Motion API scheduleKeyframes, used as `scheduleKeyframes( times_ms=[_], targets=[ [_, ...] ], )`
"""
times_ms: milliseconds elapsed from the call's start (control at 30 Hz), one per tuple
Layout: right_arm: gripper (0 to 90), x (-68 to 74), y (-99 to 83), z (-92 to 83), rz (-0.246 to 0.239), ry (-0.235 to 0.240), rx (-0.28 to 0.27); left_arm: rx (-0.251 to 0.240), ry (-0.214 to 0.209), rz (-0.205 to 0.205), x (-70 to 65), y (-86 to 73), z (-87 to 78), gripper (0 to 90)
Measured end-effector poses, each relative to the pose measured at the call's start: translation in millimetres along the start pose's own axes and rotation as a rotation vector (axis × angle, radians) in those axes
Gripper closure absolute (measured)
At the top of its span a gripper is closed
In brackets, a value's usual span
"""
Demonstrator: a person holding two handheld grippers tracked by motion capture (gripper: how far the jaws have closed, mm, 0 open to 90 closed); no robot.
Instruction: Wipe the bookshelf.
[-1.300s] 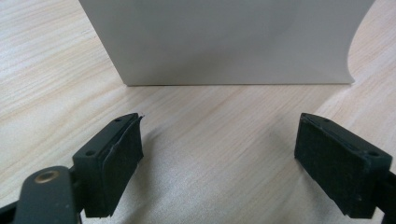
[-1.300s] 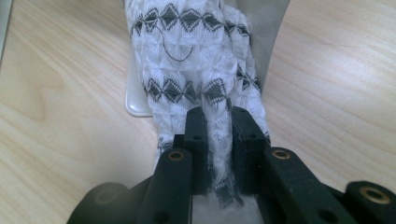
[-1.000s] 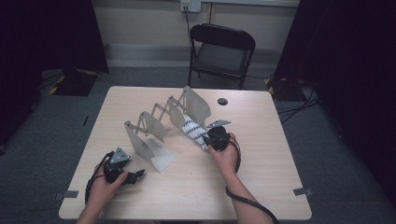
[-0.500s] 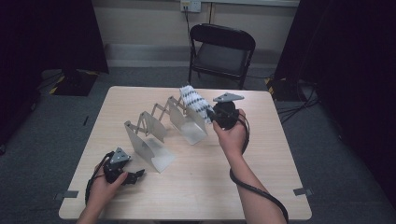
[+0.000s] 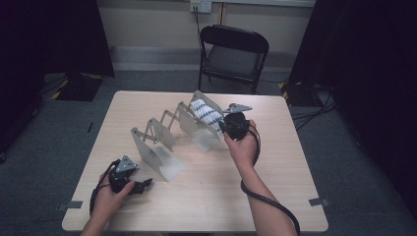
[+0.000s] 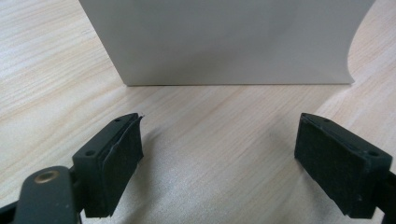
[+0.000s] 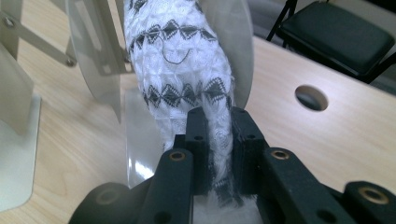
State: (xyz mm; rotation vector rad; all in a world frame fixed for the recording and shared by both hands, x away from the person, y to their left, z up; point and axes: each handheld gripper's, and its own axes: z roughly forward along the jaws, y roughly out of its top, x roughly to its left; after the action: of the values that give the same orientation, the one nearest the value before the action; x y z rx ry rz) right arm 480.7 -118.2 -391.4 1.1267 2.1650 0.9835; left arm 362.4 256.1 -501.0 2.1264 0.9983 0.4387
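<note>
Gripping a white sock (image 7: pixel 180 70) with black diamond bands, my right gripper (image 7: pixel 218 140) has its two black jaws pinched tight on the fabric's near end, the cloth bunched between the pads. In the high view the right gripper (image 5: pixel 235 125) is held above the far half of the table (image 5: pixel 275 196), and the sock (image 5: pixel 205 114) runs up and away from it toward the far plates of the expanding rack (image 5: pixel 162 135). In the right gripper view the sock's body lies against a translucent rounded divider plate (image 7: pixel 233 51), with a second plate (image 7: pixel 93 56) just to its left; whether the sock sits fully between the two plates or only leans on them I cannot tell. A loose thread loops on the sock's upper band. My left gripper (image 5: pixel 129 182) rests low at the near left of the table, in my left hand (image 5: pixel 110 196), just short of the rack's nearest plate. In the left gripper view its jaws stand wide apart with nothing between them, bare wood beneath, and the pale base of the nearest plate (image 6: pixel 224 42) directly ahead, not touched. A round hole (image 7: pixel 311 97) is cut in the tabletop near the far edge, and a black folding chair (image 5: pixel 233 51) stands beyond the table.
</note>
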Motion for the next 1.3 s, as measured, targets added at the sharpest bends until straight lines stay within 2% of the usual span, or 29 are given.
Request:
scheduleKeyframes(
  times_ms=[333, 467, 533, 700, 1000, 1300],
  targets=[
    [79.1, 6.7, -38.1, 31.4, 0.021, 0.028, 0.072, 0.000, 0.000, 0.000, 0.0, 0.0, 0.0, 14.8],
    [79.1, 9.2, -46.8, 40.3, 0.022, 0.033, 0.099, 0.000, -0.001, 0.000, 0.0, 0.0, 0.0, 14.8],
    [79.1, 10.9, -50.5, 44.3, 0.007, 0.025, 0.114, 0.000, -0.001, 0.000, 0.0, 0.0, 0.0, 14.8],
    [78.9, 14.8, -59.0, 50.7, 0.004, 0.047, 0.139, -0.001, -0.001, 0.000, 0.0, 0.0, 0.0, 14.8],
    [78.6, 13.2, -65.1, 45.9, 0.023, 0.070, 0.132, 0.000, -0.001, 0.000, 0.0, 0.0, 0.0, 14.8],
    [78.7, 10.8, -48.2, 22.8, 0.000, 0.072, 0.082, 0.000, 0.000, 0.000, 0.0, 0.0, 0.0, 14.8]
  ],
)
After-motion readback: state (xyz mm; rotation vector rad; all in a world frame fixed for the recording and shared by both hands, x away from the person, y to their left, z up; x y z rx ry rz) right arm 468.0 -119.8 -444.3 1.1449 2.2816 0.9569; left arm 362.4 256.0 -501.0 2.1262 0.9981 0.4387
